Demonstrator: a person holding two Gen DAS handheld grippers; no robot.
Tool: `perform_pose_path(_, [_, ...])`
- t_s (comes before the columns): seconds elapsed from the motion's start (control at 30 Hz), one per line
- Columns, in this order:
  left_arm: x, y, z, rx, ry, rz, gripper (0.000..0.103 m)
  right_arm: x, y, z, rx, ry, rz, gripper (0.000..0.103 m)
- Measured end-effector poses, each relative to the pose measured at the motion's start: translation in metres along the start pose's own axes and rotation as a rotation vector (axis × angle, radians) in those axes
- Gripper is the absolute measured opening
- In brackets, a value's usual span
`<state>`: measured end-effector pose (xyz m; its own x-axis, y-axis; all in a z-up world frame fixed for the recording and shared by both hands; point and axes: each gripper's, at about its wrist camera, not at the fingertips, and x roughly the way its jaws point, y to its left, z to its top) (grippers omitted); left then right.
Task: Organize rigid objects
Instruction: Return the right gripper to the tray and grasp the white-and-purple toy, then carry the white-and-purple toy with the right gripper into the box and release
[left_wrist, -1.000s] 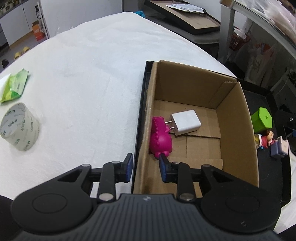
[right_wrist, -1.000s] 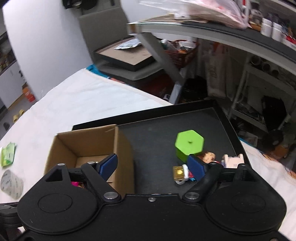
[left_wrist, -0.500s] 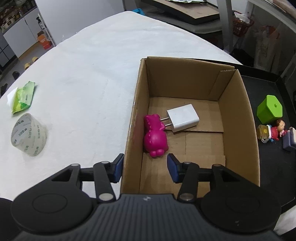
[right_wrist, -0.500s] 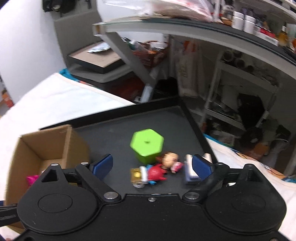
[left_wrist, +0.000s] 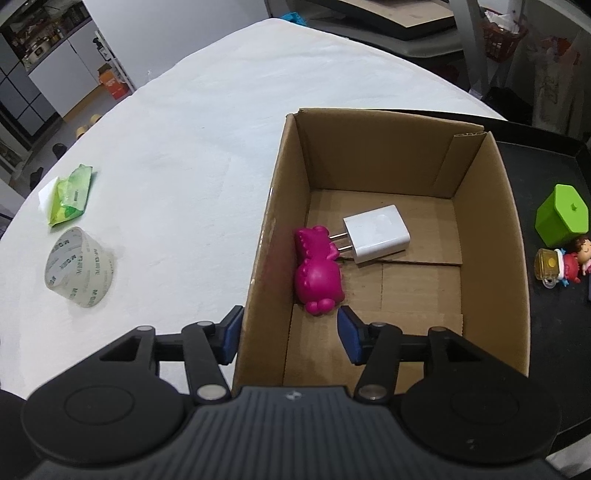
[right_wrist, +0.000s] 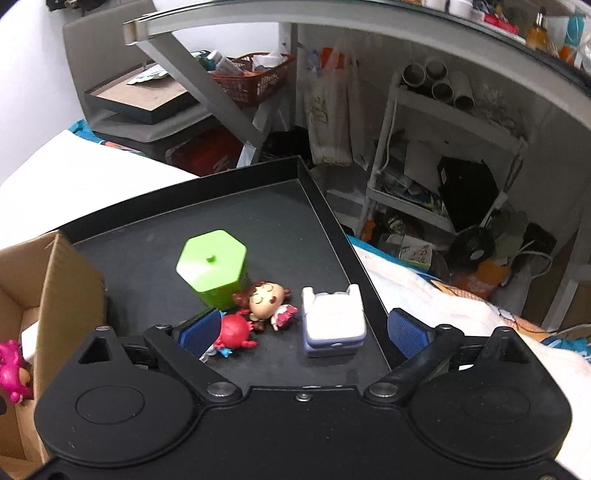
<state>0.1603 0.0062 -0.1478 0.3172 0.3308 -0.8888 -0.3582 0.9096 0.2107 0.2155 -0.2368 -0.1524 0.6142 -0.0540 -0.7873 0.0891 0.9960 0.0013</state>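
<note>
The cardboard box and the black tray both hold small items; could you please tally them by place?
In the brown cardboard box: 2, a magenta toy figure and a white wall charger.
On the black tray: 4, a green hexagonal container, a doll figurine, a red toy and a white-and-lavender case.
Total: 6.

Magenta toy (left_wrist: 318, 271) and white charger (left_wrist: 376, 232) lie touching inside the open cardboard box (left_wrist: 491, 236).

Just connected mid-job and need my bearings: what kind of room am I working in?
Probably a cluttered storeroom or workshop rather than a living space. A white-covered table carries the cardboard box and black tray; past it stand a shelving cart stacked with cardboard tubes and a red basket of odds and ends.
</note>
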Motion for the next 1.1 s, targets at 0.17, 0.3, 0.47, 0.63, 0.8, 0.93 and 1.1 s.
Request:
perform_pose_path(0.17, [0.000,-0.005,0.003,-0.010,0.003,0.032,0.054,0.017,-0.010,0.000,0.027,0.032,0.016,0.082])
perform_pose_path(0.3, [0.000,-0.008,0.004,-0.019,0.006,0.052,0.055,0.033,-0.017,-0.001,0.055,0.077,0.035,0.067])
perform_pose_path(0.47, [0.001,-0.011,0.004,-0.005,0.010,0.067,0.056,0.044,-0.019,-0.003,0.057,0.095,0.036,0.052])
perform_pose_path(0.63, [0.001,-0.012,0.004,0.001,0.014,0.067,0.057,0.044,-0.028,-0.003,0.089,0.078,0.100,0.044])
perform_pose_path(0.8, [0.002,-0.010,0.003,0.001,0.010,0.052,0.057,0.036,-0.033,0.001,0.124,0.038,0.107,0.043])
perform_pose_path(0.93, [0.000,-0.009,0.003,0.001,0.001,0.037,0.057,0.029,-0.035,0.003,0.142,0.010,0.121,0.043])
perform_pose_path(1.1, [0.000,-0.006,0.003,0.023,-0.015,0.007,0.057,0.021,-0.030,0.010,0.135,-0.026,0.126,0.043])
